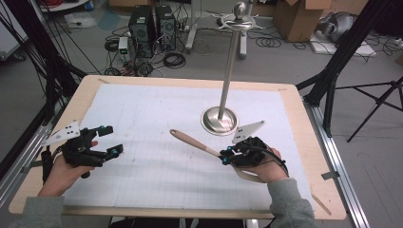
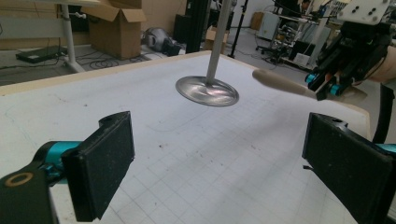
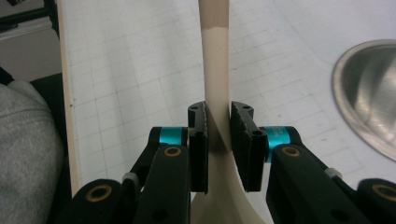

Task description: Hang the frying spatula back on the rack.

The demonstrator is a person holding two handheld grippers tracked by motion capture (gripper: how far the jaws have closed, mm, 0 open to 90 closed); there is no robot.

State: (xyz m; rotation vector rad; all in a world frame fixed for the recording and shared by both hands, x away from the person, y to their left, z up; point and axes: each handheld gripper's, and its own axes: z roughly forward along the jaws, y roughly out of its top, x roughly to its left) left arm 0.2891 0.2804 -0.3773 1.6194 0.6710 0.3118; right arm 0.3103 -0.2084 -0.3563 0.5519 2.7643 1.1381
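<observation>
A: Where the person's forearms come in at the near edge, the left gripper (image 1: pixel 108 140) sits over the left side of the white gridded mat (image 1: pixel 157 175), jaws spread wide, nothing between them.

B: Confirmed from its own view: the two black pads (image 2: pixel 100 170) stand well apart, bare mat between.

A: Right gripper (image 1: pixel 227 156), near right of centre. Jaws clenched on a beige spatula (image 1: pixel 192 141) at its neck, where handle widens into blade.

B: In the right gripper view both pads press the spatula's (image 3: pixel 215 112) sides. Handle points away to the left and rises clear of the mat.

A: Just beyond, the round steel base (image 1: pixel 219 120) of a stand; its pole (image 1: pixel 230 61) rises upright. Spatula and base apart.

B: Wooden table (image 1: pixel 313 142) edges the mat.
</observation>
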